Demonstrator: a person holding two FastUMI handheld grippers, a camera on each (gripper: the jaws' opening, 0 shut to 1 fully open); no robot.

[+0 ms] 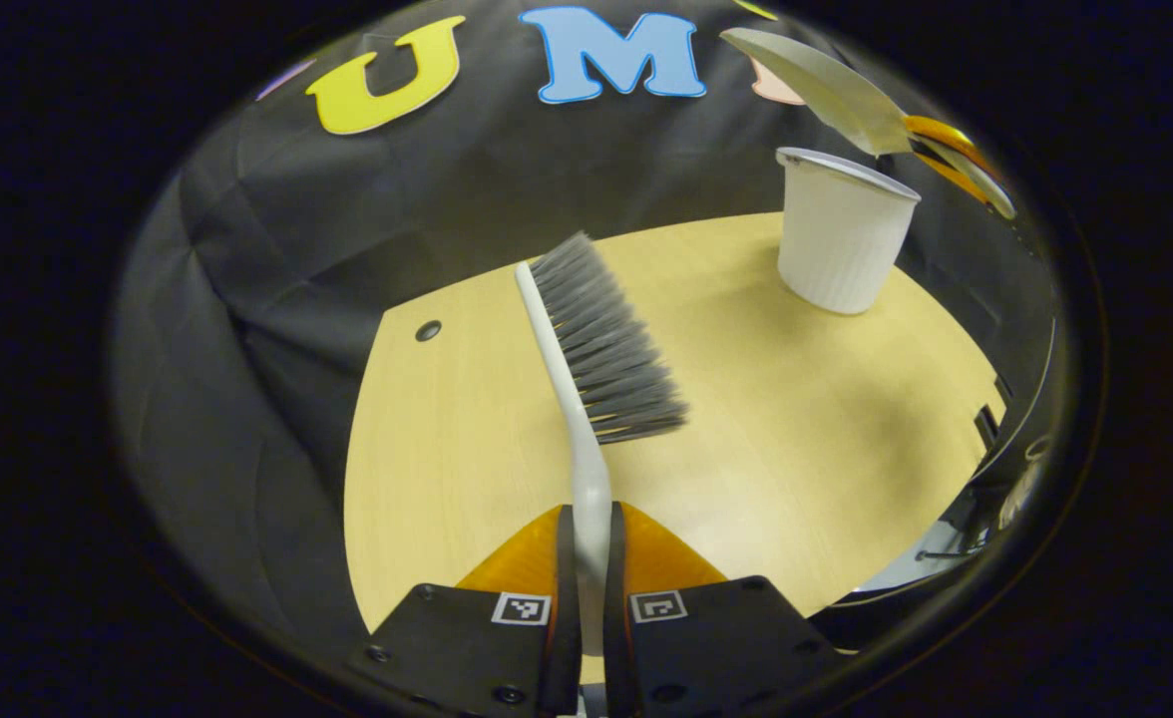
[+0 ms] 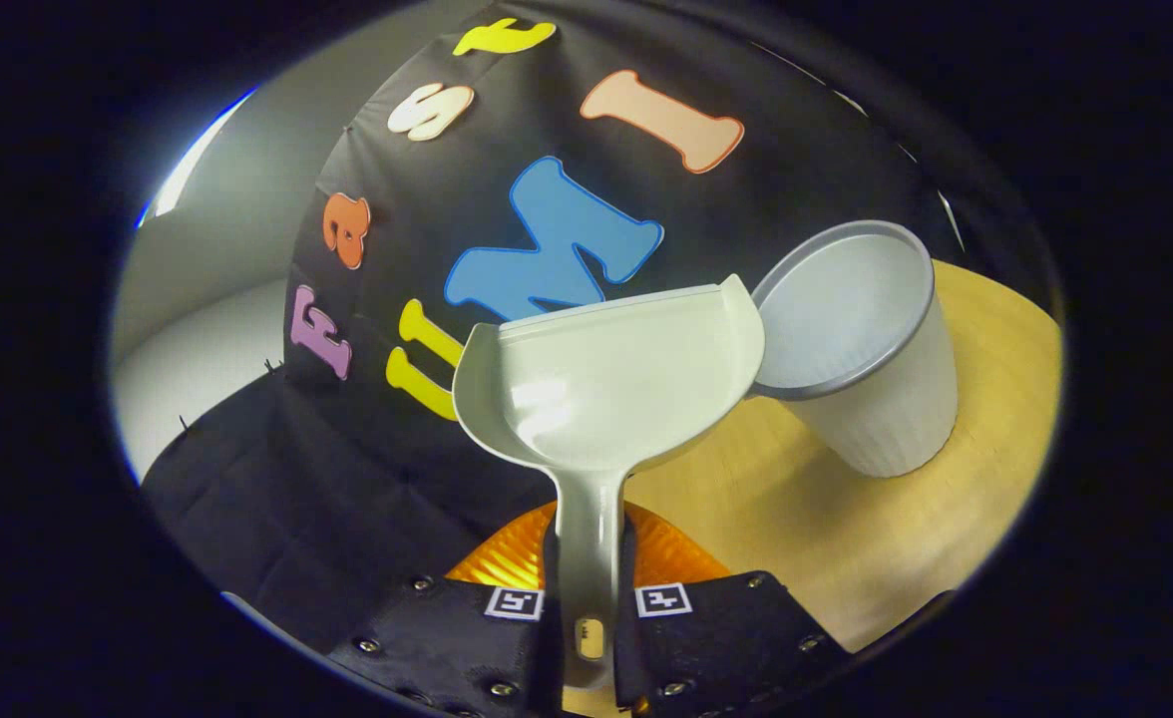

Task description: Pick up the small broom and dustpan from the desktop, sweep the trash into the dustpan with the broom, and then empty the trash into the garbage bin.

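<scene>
Desk [image 1: 467,419]: pale wood-look top, smooth, matt. Broom [image 1: 586,339]: smooth white plastic back w/ coarse grey bristles. Dustpan [image 2: 606,379]: glossy cream plastic, light glare inside. Bin [image 2: 876,359]: white ribbed plastic, matt, greyish rim. Booth wall [image 1: 277,299]: black cloth, creased, matt.

Left gripper [image 1: 586,573] & right gripper [image 2: 588,583]: each had black finger mounts w/ dark screws, a small square black-and-white marker per side, plus ribbed orange body behind the fingers.
</scene>
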